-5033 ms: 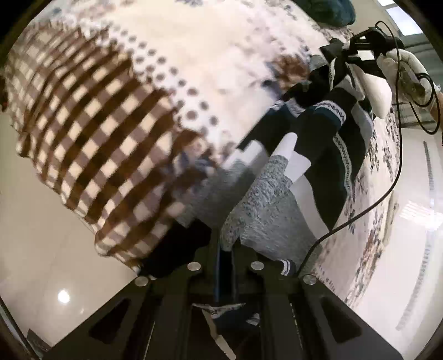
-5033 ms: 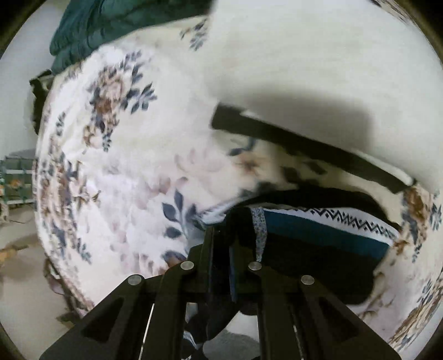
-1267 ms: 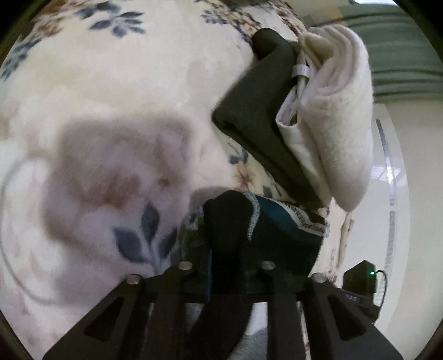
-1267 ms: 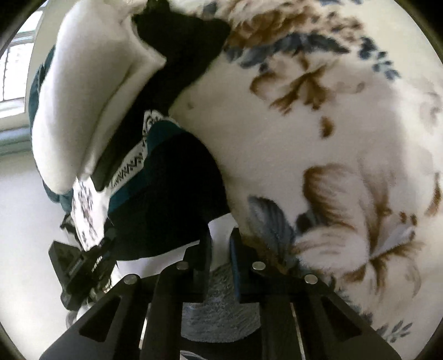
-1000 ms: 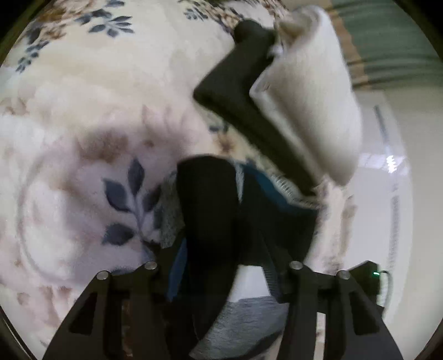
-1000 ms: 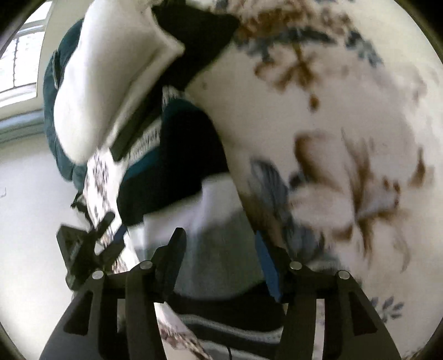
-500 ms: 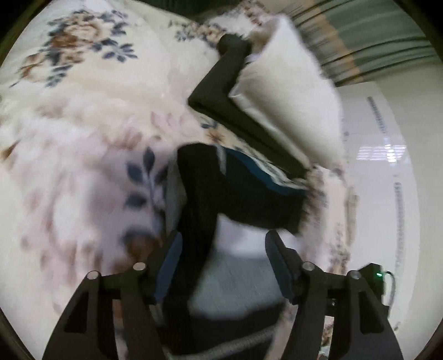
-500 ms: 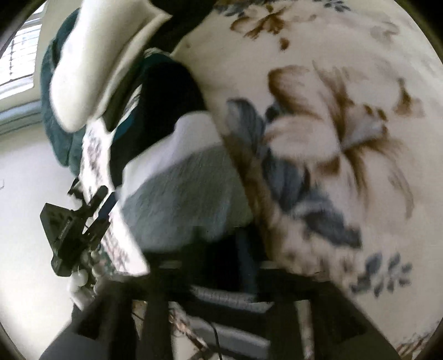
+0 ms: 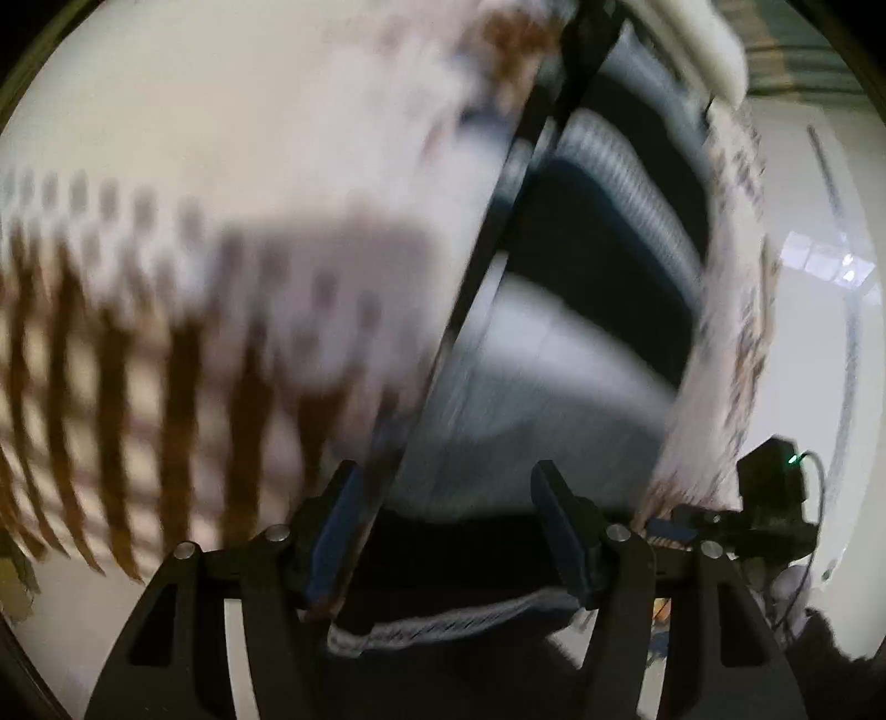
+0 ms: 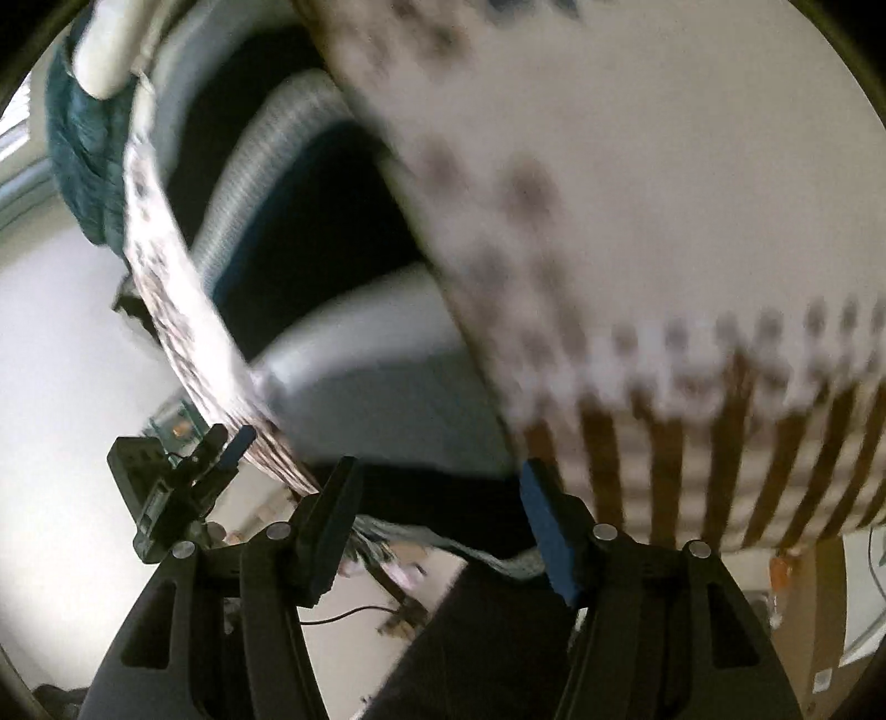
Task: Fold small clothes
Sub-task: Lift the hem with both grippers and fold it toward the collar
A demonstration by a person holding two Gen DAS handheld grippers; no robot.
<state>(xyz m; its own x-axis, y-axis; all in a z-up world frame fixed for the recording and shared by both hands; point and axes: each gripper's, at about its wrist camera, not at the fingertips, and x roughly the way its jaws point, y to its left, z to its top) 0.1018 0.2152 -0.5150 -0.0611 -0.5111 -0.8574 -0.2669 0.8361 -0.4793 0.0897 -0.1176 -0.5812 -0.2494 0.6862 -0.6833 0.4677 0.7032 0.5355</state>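
Both views are smeared by fast motion. The folded striped garment [image 9: 542, 376], with black, white, grey and teal bands, lies flat on the bed. My left gripper [image 9: 443, 482] stands open at its near end; the hemmed black edge runs between the fingers and no pad presses on it. From the other side the same striped garment [image 10: 376, 382] lies ahead of my right gripper [image 10: 440, 476], which is open too, with the dark edge between its fingers but not pinched. Each gripper shows in the other's view as a black block [image 9: 775, 498] [image 10: 166, 487].
A folded white garment [image 9: 692, 50] lies past the striped one, also seen in the right wrist view [image 10: 105, 61]. A brown checked blanket [image 9: 111, 387] [image 10: 720, 471] covers the bed beside it. A teal blanket [image 10: 77, 166] lies at the bed's far end. Pale floor borders the floral bedcover [image 9: 731, 277].
Both grippers went from shut on the striped garment to open and let it go on the bed. Both then pulled back along it fast; the checked blanket came into view.
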